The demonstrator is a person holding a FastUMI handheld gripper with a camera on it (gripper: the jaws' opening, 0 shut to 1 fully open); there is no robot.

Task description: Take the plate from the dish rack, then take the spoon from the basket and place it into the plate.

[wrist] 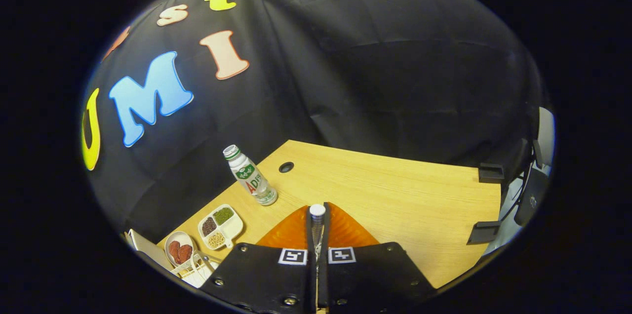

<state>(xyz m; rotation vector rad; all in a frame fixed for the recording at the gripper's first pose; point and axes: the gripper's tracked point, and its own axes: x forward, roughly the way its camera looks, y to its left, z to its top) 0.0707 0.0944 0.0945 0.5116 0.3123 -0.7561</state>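
- Gripper (317, 235) fingers are pressing together on a spoon (317, 213); its silver handle end is sticking up between the fingertips, held along the finger axis so it is staying put in transit.
- Orange plate (345, 232) is lying flat on the wooden table (395, 190), directly under and just beyond the fingertips – already out of the rack, so the drop target is lined up.
- Judging the step: carrying the spoon over the plate, release not yet done. Spoon bowl is hidden behind the fingers, so I cannot tell how close it is to the plate surface.
- White wire rack or basket (195, 267) is sitting near the table's left corner, beside the left finger; cannot tell which of the two it is.
- Clutter is sitting well apart from the plate: drink bottle (249, 176) standing left of it, compartment dish (220, 226) with beans, small bowl (179, 250) with red pieces.
- Risk: spoon sliding off the plate rim if let go while tilted.
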